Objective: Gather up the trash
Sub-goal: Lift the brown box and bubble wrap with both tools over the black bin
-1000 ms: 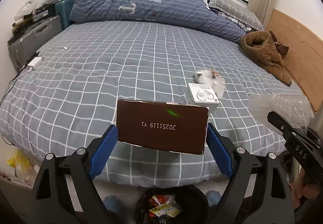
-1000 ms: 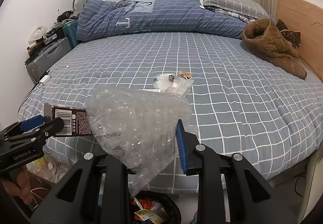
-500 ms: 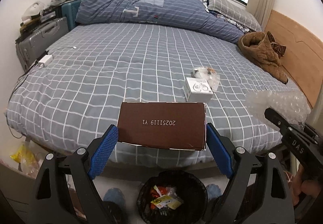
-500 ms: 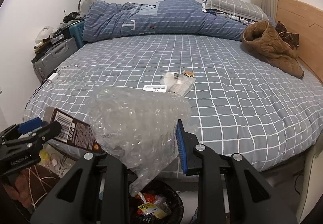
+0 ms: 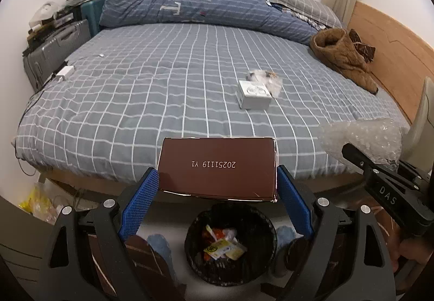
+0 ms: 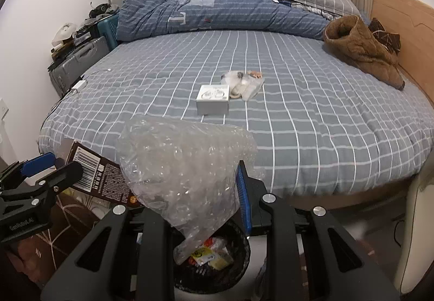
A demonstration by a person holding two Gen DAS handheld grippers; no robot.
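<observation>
At the left edge of the bed, past its far left corner, a grey suitcase stands against the wall with clutter heaped on top. A white charger and its cable lie on the bedspread close to that left edge. A rumpled blue duvet runs along the far edge.

The left gripper grips a flat brown box by its two short ends, one blue pad pressed on each end. The box hangs level off the near edge of the bed, above a black bin on the floor that already has wrappers in it. In the right wrist view the same box shows its barcode side at the lower left.

Out on the middle of the bedspread a small white box lies flat, with a crumpled clear plastic bag touching its far right corner.

The right gripper is clenched on a sheet of bubble wrap. Only its right blue pad shows, the other being hidden behind the plastic. The wrap bulges above the fingers and its lower tail dangles into the mouth of the bin.

A brown coat lies near the right edge of the bed, against the wooden headboard.
</observation>
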